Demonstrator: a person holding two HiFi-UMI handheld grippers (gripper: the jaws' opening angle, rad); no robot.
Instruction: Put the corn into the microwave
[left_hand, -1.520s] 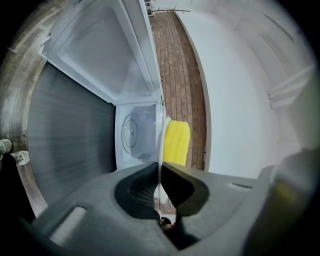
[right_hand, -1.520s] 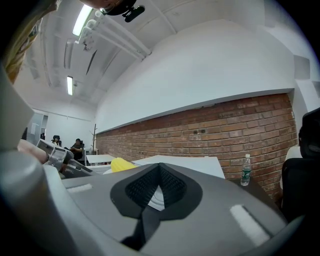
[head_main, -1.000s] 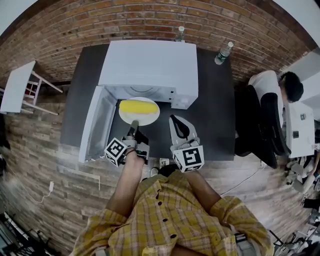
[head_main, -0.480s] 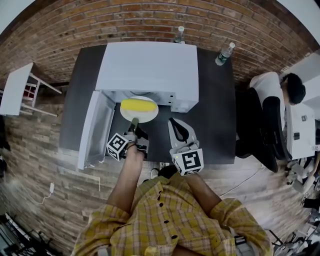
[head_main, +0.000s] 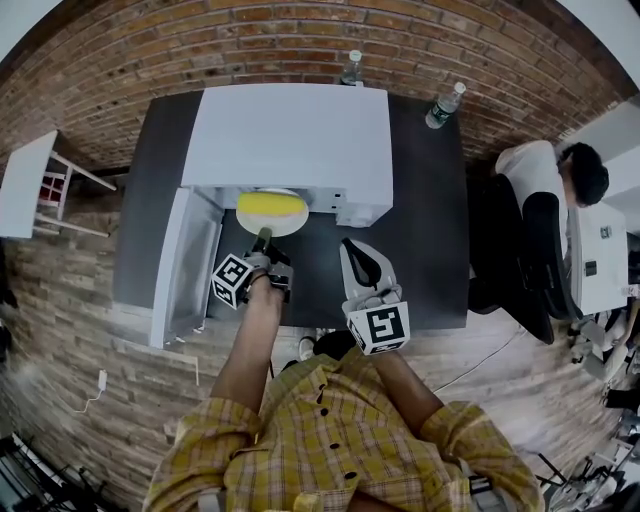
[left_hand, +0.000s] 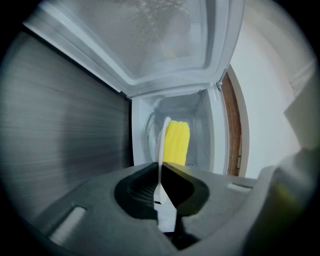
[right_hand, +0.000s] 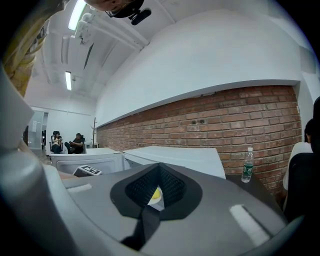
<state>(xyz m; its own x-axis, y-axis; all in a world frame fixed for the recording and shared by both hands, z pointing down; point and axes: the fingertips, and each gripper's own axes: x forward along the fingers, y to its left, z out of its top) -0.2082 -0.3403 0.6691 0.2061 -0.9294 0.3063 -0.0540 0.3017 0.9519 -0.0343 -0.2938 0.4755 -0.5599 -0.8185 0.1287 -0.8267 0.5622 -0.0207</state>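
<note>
Microwave (head_main: 290, 140) mouth open; left claw (left_hand: 160, 170) clamps plate (left_hand: 161, 142) rim, corn (left_hand: 177, 144) half inside.

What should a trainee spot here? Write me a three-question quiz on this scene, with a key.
1. True or false: the left hand-held gripper is shut on the rim of the plate.
2. Pick one: the corn lies (A) on, (B) beside, (C) under that plate.
3. Fill in: the door of the microwave stands ____.
Key: 1 true; 2 A; 3 open.
</note>
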